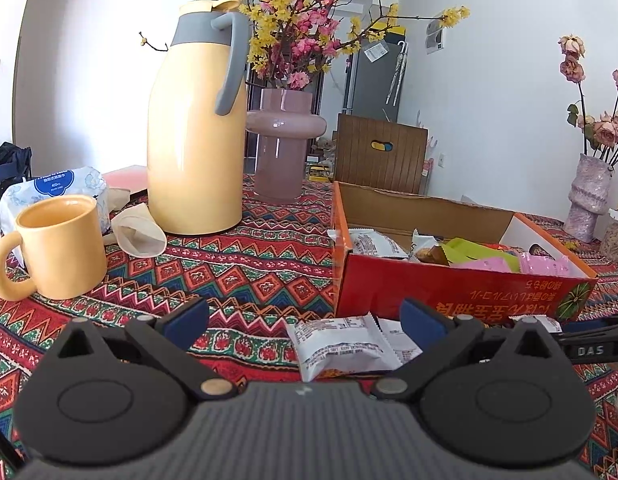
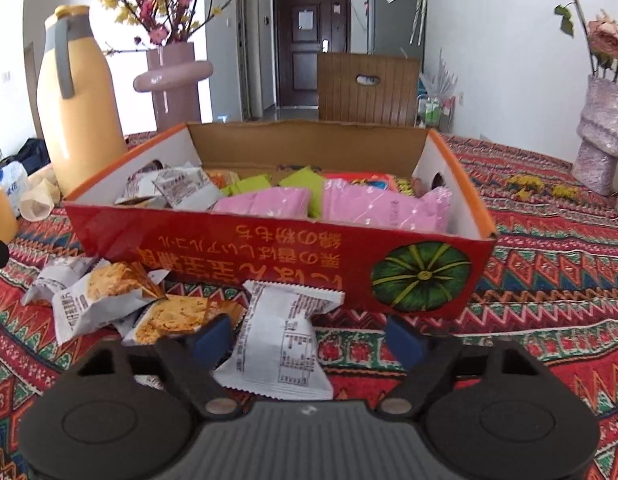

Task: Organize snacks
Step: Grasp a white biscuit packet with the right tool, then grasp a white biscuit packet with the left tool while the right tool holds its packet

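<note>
Snack packet (image 2: 279, 340), white with printed panel, lies on the worktop (image 2: 549, 264) between the jaws of the right gripper (image 2: 309, 338). Jaws are part-way apart: the left pad sits at the packet's left edge, the right pad stands clear of it with patterned cloth showing between. No grip is established yet.

Just left of that packet, a loose heap of further packets (image 2: 121, 300), some showing orange contents, rests against the near wall of the red box (image 2: 269, 256). The box is directly beyond, already holding pink, green and white packs.

Left gripper (image 1: 305, 320) is open and empty, hovering above another white packet (image 1: 337, 344) near the box's left corner.

Recommendation, as a judgement: centre the right jaws on the packet's body, not its crimped seam, and close gently, since the contents look crushable. Lift clear of the box's near wall before moving over it, and avoid dragging the neighbouring heap.
</note>
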`<move>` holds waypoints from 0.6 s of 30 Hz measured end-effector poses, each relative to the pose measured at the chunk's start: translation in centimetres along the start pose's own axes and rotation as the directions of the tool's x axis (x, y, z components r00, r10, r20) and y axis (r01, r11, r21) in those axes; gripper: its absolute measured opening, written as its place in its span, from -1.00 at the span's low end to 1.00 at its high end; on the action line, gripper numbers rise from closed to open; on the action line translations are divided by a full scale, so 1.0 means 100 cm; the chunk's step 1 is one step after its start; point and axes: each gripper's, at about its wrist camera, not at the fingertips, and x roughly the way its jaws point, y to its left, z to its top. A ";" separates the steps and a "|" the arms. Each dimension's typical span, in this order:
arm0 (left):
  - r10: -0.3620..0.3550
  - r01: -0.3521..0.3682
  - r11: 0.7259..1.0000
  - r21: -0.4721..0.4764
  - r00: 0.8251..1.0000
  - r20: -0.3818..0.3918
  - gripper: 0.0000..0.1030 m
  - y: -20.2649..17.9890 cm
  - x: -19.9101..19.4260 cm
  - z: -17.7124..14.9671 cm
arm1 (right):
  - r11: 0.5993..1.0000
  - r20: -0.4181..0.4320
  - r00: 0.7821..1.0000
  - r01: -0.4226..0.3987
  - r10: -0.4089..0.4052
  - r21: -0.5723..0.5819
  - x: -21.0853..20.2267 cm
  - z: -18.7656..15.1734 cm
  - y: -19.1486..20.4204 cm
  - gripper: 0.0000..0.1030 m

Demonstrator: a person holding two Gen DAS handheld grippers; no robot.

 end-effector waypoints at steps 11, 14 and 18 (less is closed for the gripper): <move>0.003 -0.003 1.000 -0.004 1.000 -0.012 1.00 0.001 0.001 0.000 | 1.000 0.065 0.998 -0.007 0.007 -0.001 -0.020 -0.003 -0.014 -0.22; 0.009 -0.010 1.000 -0.007 1.000 -0.030 1.00 0.001 0.004 -0.001 | 1.000 0.091 0.996 0.010 -0.010 0.001 -0.029 -0.008 -0.025 -0.22; 0.015 -0.017 1.000 -0.020 0.996 -0.087 1.00 0.004 0.014 0.001 | 0.998 0.112 0.994 0.005 -0.011 0.055 -0.031 -0.014 -0.041 -0.22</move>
